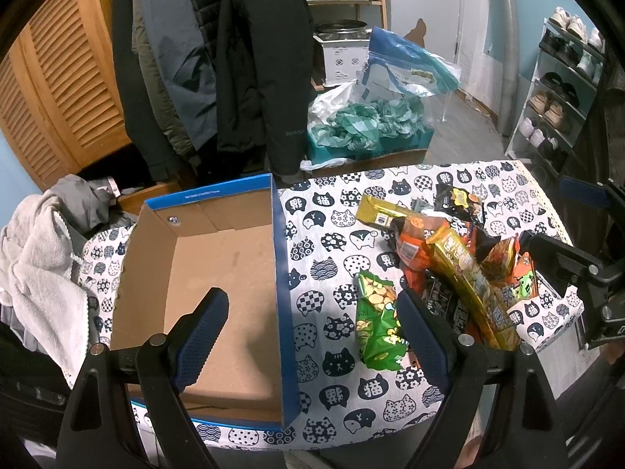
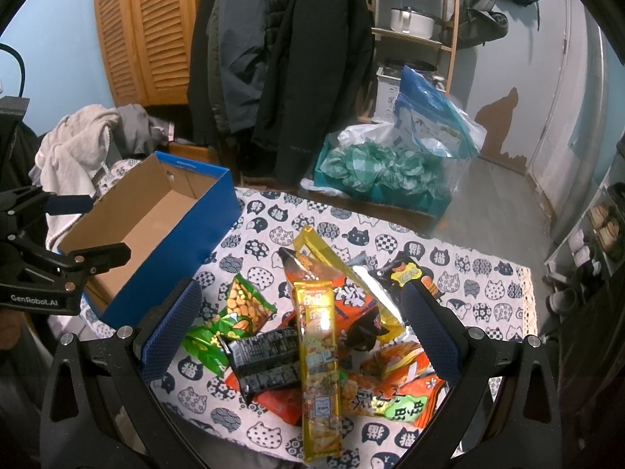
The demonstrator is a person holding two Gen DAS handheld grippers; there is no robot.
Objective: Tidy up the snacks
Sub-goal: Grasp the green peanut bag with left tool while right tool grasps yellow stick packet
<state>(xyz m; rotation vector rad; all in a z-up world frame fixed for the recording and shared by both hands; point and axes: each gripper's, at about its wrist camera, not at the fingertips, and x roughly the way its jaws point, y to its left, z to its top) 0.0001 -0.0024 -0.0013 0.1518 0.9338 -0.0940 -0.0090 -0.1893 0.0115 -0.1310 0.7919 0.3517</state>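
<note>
Both sets of fingers were spread, gripping nothing: your left gripper [image 1: 312,328] hung over the box [image 1: 218,273], right gripper [image 2: 300,324] over the snack pile [image 2: 324,336]. Box was empty; every packet lay on the tabletop [image 2: 468,273]. Nothing sorted yet, I'd say.

Heaped snack packets [image 2: 316,336] beside empty box [image 1: 218,273]

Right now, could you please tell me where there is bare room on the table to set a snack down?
The blue box is empty, all bare cardboard inside. The cat-print cloth is free in a strip between the box wall and the green packet, and along the far edge behind the pile. It is crowded on the right, where the snack pile overlaps itself.
</note>
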